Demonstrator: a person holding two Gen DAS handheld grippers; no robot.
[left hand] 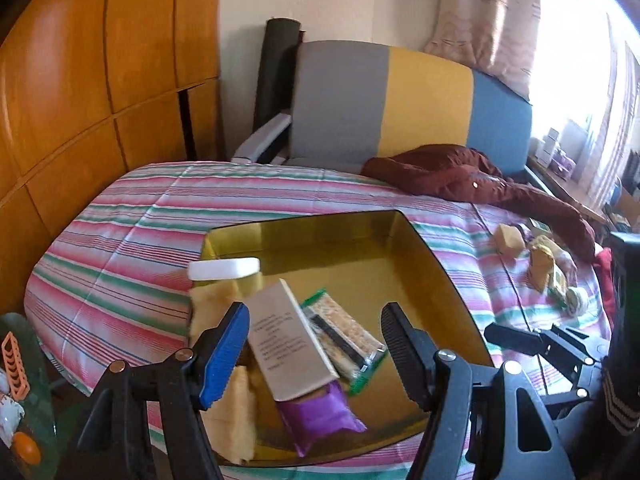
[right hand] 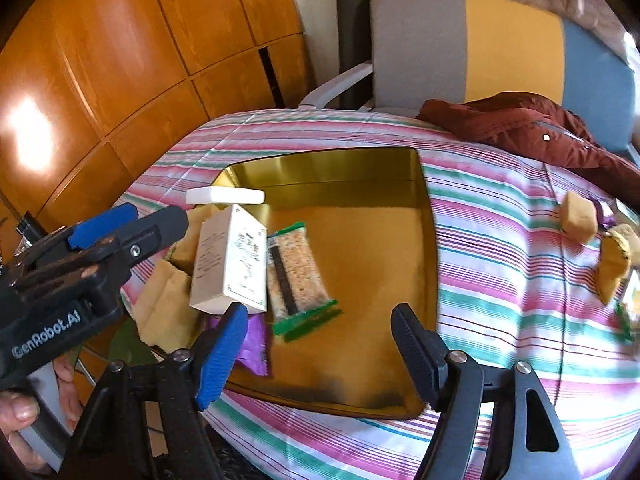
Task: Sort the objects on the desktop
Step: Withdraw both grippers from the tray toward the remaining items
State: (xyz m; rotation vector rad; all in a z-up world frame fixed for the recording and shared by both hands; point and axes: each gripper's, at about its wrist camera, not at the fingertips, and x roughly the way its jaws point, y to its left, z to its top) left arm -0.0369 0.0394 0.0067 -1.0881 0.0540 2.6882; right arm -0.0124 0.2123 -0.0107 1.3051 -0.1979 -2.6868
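gold tray [right hand: 344, 168] under both wide, empty grippers [left hand: 316, 344] [right hand: 320, 348]; only the right wrist view shows a thumb [right hand: 18, 410].

The tray [right hand: 424, 240] sits on the bed [right hand: 500, 280]. In its left side a box [right hand: 228, 264] lies beside a snack bar [right hand: 298, 276]. A jacket [right hand: 520, 128] lies behind.

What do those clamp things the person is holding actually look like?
Each hand-held gripper is black plastic with two ribbed fingers: one blue pad and one black pad, joined by silver pivot screws. The left hand-held gripper carries white "GenRobot.AI" lettering on its body. The person's bare fingers grip a grey handle.
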